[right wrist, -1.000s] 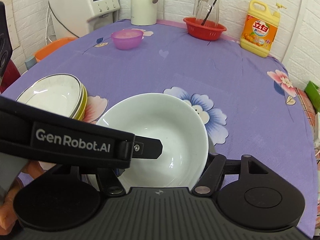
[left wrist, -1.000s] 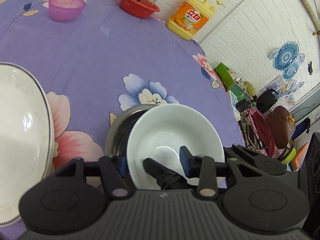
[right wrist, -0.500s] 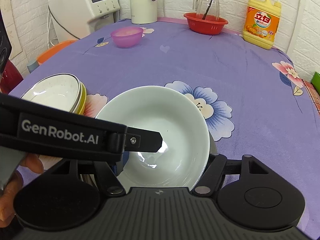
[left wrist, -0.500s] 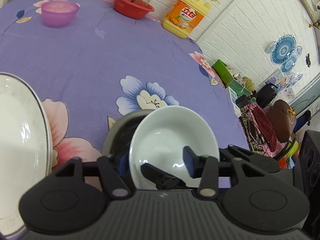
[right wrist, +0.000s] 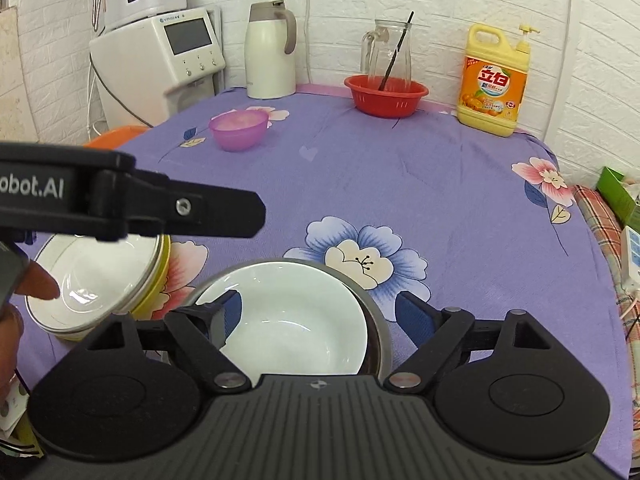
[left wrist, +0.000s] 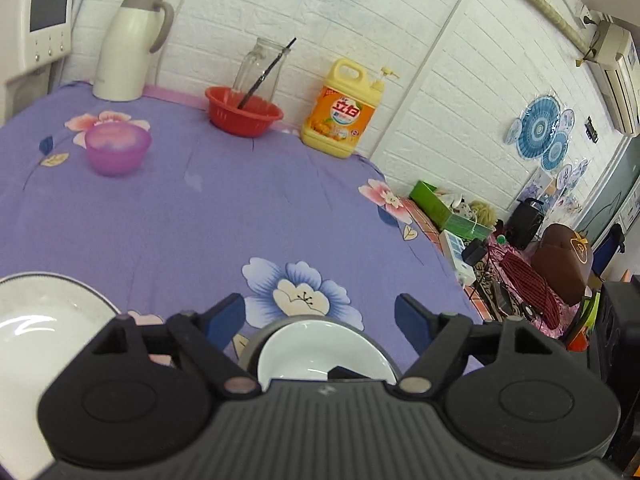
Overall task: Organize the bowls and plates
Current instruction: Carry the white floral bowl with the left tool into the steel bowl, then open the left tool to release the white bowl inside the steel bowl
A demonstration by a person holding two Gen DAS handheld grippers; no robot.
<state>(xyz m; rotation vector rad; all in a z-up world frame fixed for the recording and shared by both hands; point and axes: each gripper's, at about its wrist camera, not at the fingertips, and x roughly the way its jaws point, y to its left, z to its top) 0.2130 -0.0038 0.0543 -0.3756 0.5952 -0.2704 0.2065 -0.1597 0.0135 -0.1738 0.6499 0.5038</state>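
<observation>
Your left gripper (left wrist: 320, 316) fingers have just been opening and hold nothing, your right gripper (right wrist: 318, 312) fingers gape empty, the white bowl (right wrist: 292, 320) sits nested in the steel bowl (right wrist: 378, 320) at the bench's near edge, and the purple bowl (right wrist: 239, 130) remains unstacked.

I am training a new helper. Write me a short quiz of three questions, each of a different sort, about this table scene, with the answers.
1. True or false: the white ceramic bowl sits inside the grey metal bowl.
2. Which is beside the red plastic basket: A) purple plastic bowl B) yellow detergent bottle?
3. Fill in: the left gripper is ____, holding nothing.

Key: 1 true; 2 B; 3 open.
</observation>
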